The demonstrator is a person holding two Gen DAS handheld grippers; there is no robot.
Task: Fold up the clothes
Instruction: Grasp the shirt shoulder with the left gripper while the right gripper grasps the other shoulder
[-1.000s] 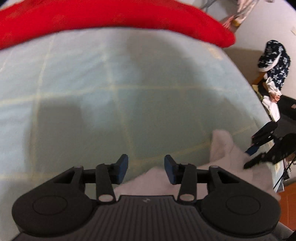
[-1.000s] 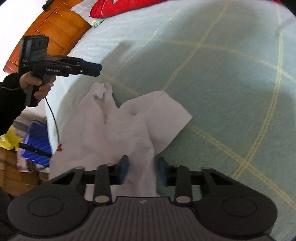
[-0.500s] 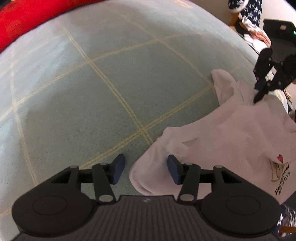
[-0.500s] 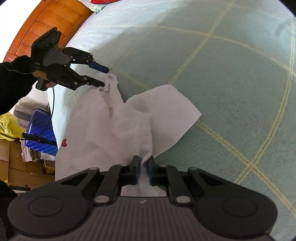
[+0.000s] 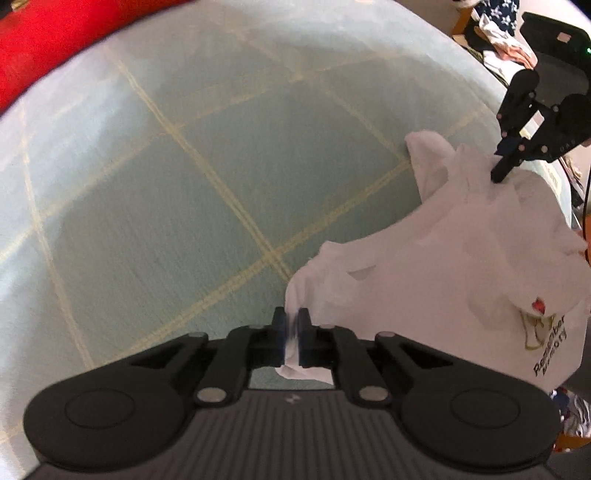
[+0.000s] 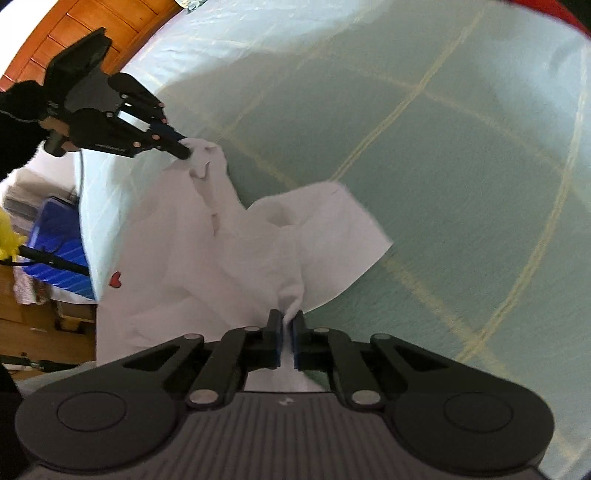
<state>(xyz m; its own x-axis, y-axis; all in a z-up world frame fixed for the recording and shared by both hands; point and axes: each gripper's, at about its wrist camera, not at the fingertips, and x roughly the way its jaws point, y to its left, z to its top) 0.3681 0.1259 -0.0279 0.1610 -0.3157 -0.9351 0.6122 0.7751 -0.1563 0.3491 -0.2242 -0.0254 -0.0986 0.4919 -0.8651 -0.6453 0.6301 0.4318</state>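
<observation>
Garment: white T-shirt (image 5: 454, 266), crumpled, lying at the edge of the bed (image 5: 184, 192), part of it hanging over the side. Print w/ a red heart and lettering at 4 o'clock in my left view; the small heart shows again at 8 o'clock in my right view

Left tongs (image 5: 291, 325): mine, together and clamped on a bunched edge of the shirt; white fabric squeezed between the blue pads. In the right view the same tongs (image 6: 184, 152) sit at 10 o'clock, tip biting a raised peak of cloth, w/ my hand (image 6: 55, 127) and black sleeve (image 6: 18, 122) behind

Right tongs (image 6: 287, 325): mine, also together, clamped on a gathered fold of the shirt that rises up into the pads. In the left view they (image 5: 498, 173) appear at 2 o'clock, tip touching the cloth

Bed cover: pale green w/ thin yellow grid lines, bare from centre to 12 o'clock

Other items: red pillow (image 5: 55, 48) at 11 o'clock, left view; wooden headboard (image 6: 74, 29) at 11 o'clock, right view; blue box (image 6: 59, 243) on the floor at 9 o'clock; clothes pile (image 5: 495, 22) at 1 o'clock, left view
</observation>
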